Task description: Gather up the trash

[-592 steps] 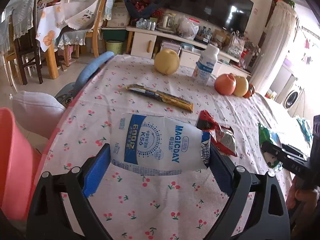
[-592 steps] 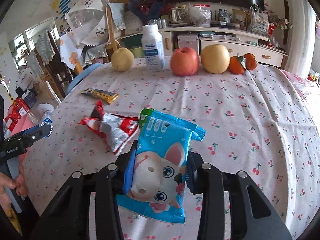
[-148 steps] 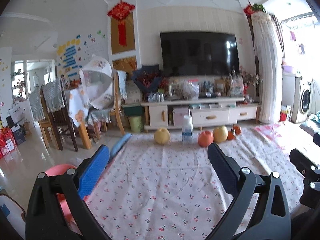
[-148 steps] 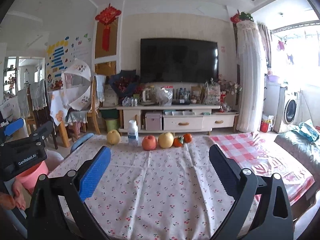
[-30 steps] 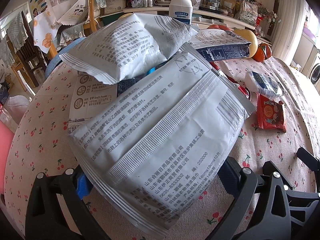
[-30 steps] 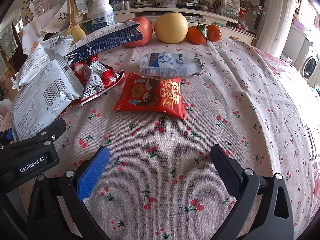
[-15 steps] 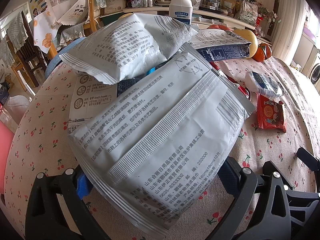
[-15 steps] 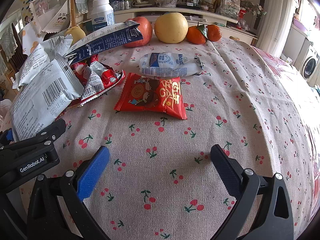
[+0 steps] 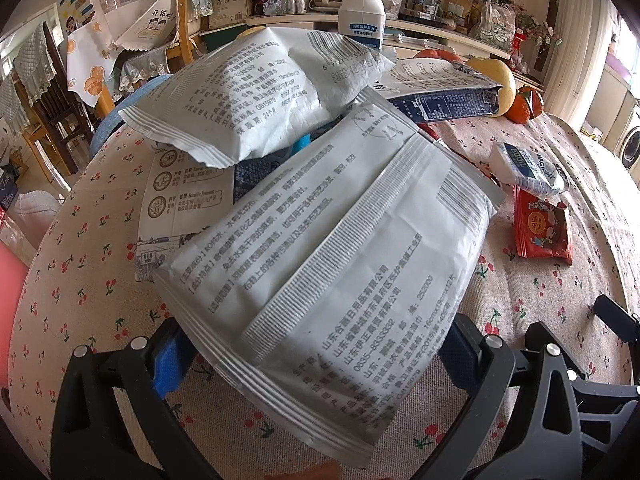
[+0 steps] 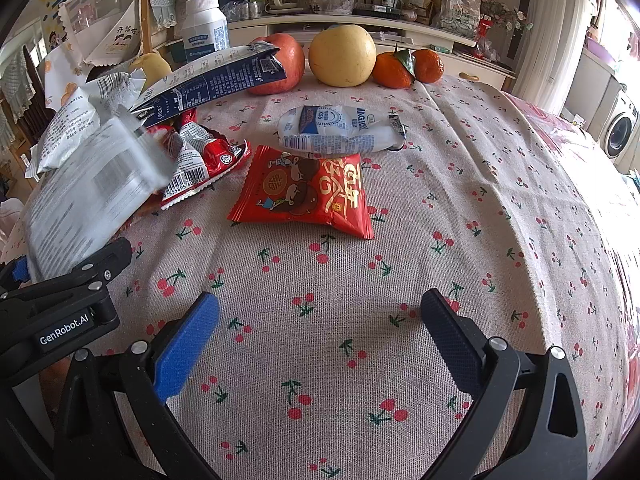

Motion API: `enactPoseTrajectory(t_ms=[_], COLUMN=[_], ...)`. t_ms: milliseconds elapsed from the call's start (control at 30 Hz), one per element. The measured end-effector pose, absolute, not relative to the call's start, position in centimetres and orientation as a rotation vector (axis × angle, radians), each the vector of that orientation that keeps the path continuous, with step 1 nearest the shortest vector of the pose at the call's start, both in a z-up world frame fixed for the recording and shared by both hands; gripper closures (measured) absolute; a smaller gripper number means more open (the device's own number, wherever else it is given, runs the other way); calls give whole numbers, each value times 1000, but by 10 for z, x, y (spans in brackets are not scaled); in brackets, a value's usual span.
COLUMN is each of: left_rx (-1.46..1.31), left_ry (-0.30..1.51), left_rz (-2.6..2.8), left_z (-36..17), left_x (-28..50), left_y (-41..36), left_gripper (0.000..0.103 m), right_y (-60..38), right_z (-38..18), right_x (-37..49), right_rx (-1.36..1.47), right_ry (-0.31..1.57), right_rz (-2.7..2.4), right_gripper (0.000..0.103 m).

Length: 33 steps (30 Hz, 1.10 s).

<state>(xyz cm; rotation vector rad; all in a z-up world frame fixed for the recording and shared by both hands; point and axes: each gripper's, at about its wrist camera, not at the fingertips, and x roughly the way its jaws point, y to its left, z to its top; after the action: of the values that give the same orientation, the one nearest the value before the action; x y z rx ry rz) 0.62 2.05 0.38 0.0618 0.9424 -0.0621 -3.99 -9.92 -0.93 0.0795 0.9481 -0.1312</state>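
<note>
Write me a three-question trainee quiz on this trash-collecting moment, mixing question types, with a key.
1. True or false: the right claw is shut on the red snack packet.
2. What is the left claw gripping? A) the white pill bottle B) a large grey printed packet C) an orange
3. Fill in: in the right wrist view, the white and blue MAGICDAY packet lies just behind the red snack packet, with the ____ and the yellow pear behind it.

Key: 1. False; it is open and empty, short of the packet. 2. B. 3. Red apple.
</note>
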Motion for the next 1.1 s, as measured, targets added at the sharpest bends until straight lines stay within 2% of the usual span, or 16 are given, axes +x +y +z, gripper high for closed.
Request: enactPoseTrajectory(t_ms=[767,1100], left_rx=[54,73], left_ry=[944,916], left_rz=[-48,-57], left_z=[3,14], left_x=[5,-30], left_y=[21,29], left_gripper=[3,3], right_y=[-100,-100], right_z=[-9,-9], right_x=[-40,-48], right_rx=[80,65], right_ry=[949,954], right_rz=[-132,-102], right_gripper=[4,4])
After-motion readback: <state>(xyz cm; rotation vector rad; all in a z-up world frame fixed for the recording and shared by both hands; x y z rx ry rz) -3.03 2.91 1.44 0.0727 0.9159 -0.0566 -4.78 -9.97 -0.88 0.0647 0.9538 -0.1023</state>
